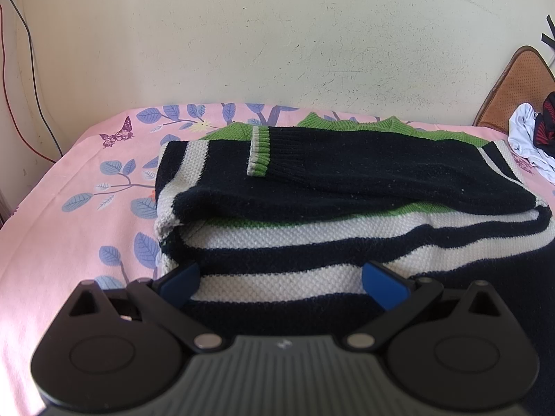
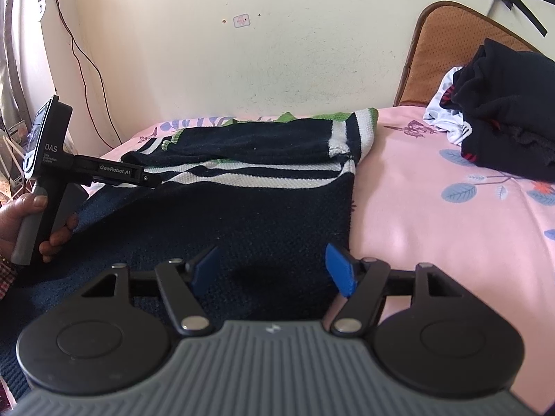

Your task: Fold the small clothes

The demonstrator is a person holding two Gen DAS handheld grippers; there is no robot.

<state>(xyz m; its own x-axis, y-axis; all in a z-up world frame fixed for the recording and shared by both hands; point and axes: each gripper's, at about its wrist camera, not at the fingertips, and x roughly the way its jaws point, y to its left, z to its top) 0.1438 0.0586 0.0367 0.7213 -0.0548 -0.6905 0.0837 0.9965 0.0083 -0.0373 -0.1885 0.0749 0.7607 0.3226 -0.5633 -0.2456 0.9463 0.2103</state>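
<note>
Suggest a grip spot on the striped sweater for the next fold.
Probably the near navy hem of the striped sweater, one claw per corner, coming in from the near edge. Both sleeves are already folded across the chest, and the hem lies flat just ahead of the open right claw and left claw.

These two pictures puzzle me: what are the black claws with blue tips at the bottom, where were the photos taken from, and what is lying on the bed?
No robot here: a person holds a two-fingered tool in each hand, each with its own camera looking along the fingers. One picture looks over the left tool, the other over the right tool, which also sees the person's hand gripping the left handle. On the pink leaf-print bedsheet lies a half-folded navy, white and green striped knitted sweater; a pile of dark and white clothes waits aside. Both tools are open, holding nothing.
</note>
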